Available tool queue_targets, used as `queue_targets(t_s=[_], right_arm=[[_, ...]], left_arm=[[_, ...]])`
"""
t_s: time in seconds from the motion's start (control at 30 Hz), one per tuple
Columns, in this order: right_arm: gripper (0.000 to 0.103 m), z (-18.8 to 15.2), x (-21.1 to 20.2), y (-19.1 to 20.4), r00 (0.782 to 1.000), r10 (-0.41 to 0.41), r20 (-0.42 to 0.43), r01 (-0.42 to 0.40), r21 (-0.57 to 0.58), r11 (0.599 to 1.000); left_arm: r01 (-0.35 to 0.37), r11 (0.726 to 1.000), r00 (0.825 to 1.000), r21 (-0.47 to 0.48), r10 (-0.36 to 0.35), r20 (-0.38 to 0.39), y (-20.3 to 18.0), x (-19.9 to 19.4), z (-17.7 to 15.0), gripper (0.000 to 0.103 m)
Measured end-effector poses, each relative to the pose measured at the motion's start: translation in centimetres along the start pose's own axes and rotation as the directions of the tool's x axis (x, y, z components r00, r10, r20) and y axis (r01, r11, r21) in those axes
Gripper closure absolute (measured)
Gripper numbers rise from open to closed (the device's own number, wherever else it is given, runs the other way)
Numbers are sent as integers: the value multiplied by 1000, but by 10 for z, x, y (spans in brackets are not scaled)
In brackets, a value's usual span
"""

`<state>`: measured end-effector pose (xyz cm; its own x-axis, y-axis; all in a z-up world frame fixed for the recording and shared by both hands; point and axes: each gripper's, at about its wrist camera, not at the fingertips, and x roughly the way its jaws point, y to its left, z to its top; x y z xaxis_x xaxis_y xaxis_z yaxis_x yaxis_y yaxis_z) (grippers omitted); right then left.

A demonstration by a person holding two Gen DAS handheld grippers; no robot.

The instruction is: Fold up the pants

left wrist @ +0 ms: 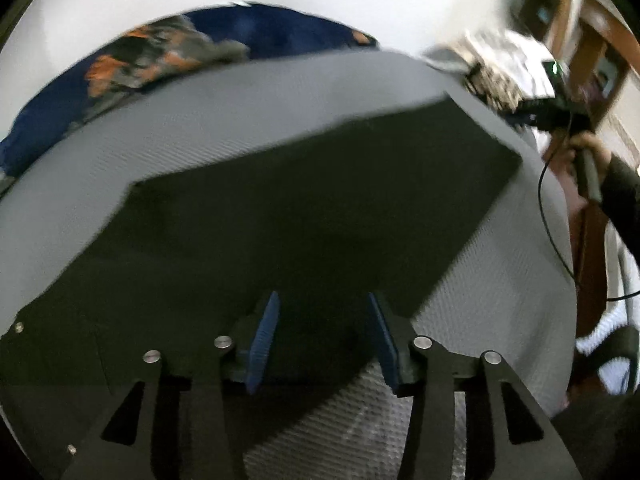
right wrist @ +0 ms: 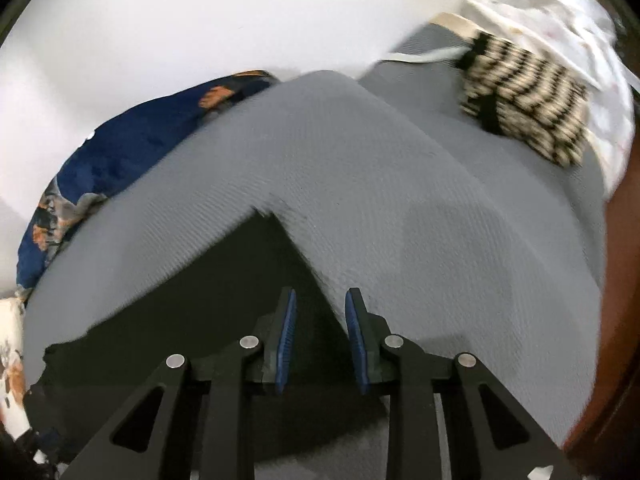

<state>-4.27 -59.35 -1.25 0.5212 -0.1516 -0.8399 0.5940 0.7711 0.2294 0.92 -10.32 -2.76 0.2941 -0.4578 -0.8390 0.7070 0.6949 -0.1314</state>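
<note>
With both the left gripper [left wrist: 322, 340] and right gripper [right wrist: 320, 340] standing apart and empty over the dark pants [left wrist: 280, 216], the fold near the grey mattress's [left wrist: 240, 112] edge risked springing loose.

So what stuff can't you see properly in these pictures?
- Pants: left wrist view, near edge hidden behind the left gripper fingers; fold layers unreadable on the dark cloth.
- Pants, right wrist view: lower left corner cut off by the frame edge.
- Patterned blue cloth: blurred, partly behind the grey mat.
- Striped item: motion-blurred, unidentifiable.
</note>
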Motion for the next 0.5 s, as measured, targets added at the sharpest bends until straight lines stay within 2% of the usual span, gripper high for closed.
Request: queue_targets(t_s=[0.07,0.17,0.33,0.43,0.5], right_arm=[[78,14,19,10,999,29,-27,-29,-4,1000],[78,28,48,23,997,38,-61,-39,-12,999],[78,36,75,37,994,49,-94,-51,-29,998],[97,36,76,44,997,24,-73,-28,-59,998],[101,36,73,43,999,3,-46,-6,-69,998]], left_arm=[[-19,998,1000,-58,20,16,15,-5,5,55],[-98,984,995,-152,102,21,44,-7,9,55],[-205,932,978,-300,208,-22,89,-5,6,55],[-270,899,961,-344,273,-42,108,-5,0,55],[-304,883,951,-359,305,-54,116,-5,-3,55]])
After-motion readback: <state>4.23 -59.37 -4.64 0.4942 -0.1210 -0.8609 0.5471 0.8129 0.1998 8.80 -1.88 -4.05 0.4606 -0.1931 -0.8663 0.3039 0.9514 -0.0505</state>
